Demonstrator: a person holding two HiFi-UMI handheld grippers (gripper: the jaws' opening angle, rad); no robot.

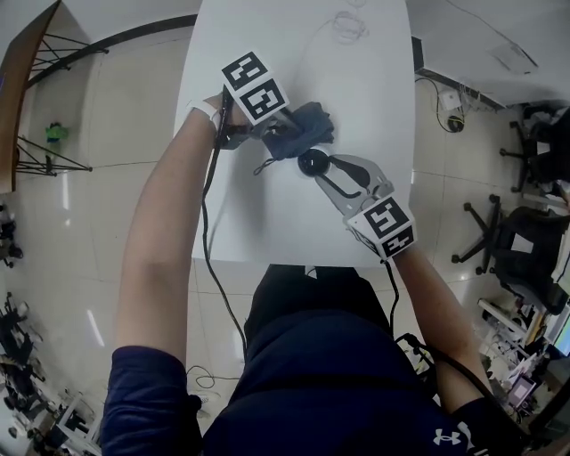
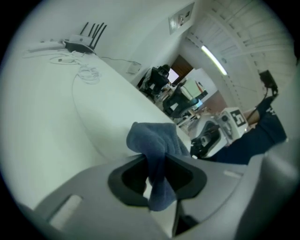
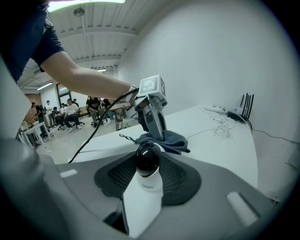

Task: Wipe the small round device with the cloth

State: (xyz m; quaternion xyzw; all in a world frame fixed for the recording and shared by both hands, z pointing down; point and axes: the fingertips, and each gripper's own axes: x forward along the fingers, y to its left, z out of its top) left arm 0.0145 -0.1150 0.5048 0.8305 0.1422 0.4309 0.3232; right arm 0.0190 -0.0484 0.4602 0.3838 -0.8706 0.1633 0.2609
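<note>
A dark blue cloth hangs bunched over the white table, and my left gripper is shut on it. In the left gripper view the cloth is pinched between the two jaws of the left gripper and droops below them. The small round device, a white body with a glossy black ball head, sits just in front of the cloth. My right gripper is shut on it. The right gripper view shows the device upright between the pads, with the cloth and left gripper just behind its head.
A router with antennas and a loose coil of white cable lie at the table's far end. Office chairs stand on the floor to the right. People sit in the background.
</note>
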